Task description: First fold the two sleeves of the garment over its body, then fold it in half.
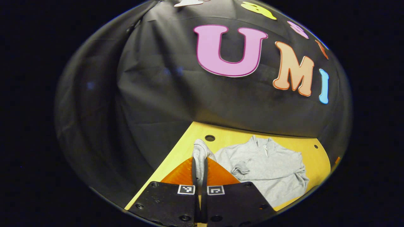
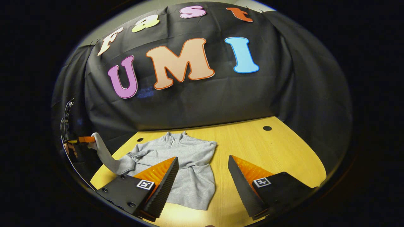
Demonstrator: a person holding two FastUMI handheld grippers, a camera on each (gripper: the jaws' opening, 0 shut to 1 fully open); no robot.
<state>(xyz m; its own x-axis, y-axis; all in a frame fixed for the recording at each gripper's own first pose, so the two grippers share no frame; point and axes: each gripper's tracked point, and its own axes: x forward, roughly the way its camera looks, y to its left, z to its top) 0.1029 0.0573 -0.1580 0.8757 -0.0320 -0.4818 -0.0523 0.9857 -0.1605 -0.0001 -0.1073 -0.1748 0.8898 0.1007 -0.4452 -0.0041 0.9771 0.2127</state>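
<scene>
A grey zip-neck sweatshirt (image 1: pixel 271 164) lies flat on the yellow wooden table (image 1: pixel 227 138), collar toward the wall. My left gripper (image 1: pixel 199 159) is shut on one sleeve (image 1: pixel 199 151) and holds it up off the table at the garment's left side. In the right gripper view that sleeve (image 2: pixel 104 156) hangs from the left gripper (image 2: pixel 85 139) down to the sweatshirt (image 2: pixel 186 157). The other sleeve's cuff (image 2: pixel 134 154) lies folded over the body. My right gripper (image 2: pixel 202 158) is open, low over the garment's lower right part, with nothing between its fingers.
The table (image 2: pixel 277 148) has round holes near its back edge (image 2: pixel 267 128) (image 1: pixel 210 138). Bare wood stretches to the right of the sweatshirt in the right gripper view. The black cloth wall rises just behind the table.
</scene>
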